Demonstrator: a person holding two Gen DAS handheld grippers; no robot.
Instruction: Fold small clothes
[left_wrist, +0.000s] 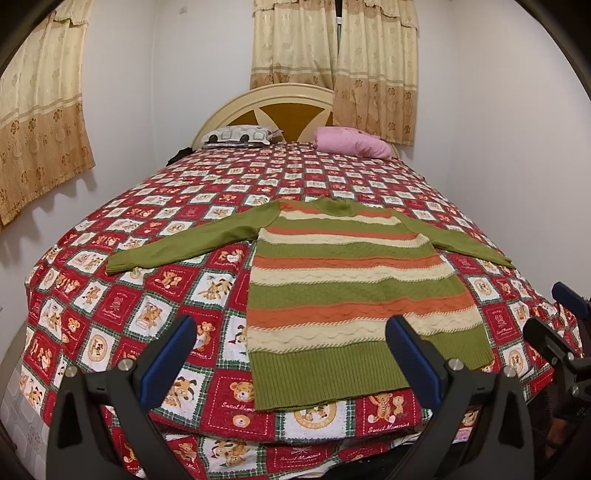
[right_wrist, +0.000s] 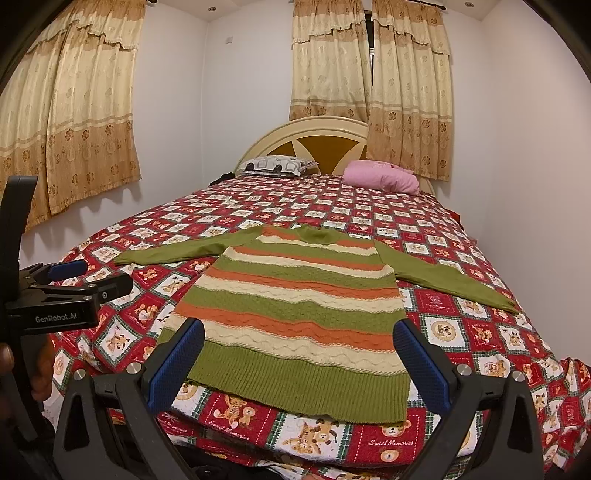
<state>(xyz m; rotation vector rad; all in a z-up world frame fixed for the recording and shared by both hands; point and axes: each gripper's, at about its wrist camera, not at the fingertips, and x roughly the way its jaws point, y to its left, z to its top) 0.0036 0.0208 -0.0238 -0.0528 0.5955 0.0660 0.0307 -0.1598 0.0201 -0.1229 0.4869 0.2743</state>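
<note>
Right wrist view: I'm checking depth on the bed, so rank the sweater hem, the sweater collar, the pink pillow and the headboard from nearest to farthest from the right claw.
1. Sweater hem, green ribbing just ahead of the open right claw.
2. Sweater collar, mid-bed.
3. Pink pillow, far right of the bed.
4. Headboard, against the wall behind the pillow.

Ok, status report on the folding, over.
Left tongs open, right tongs open, both empty. Sweater flat on bedspread, sleeves spread, unfolded. Nothing in the way.
</note>
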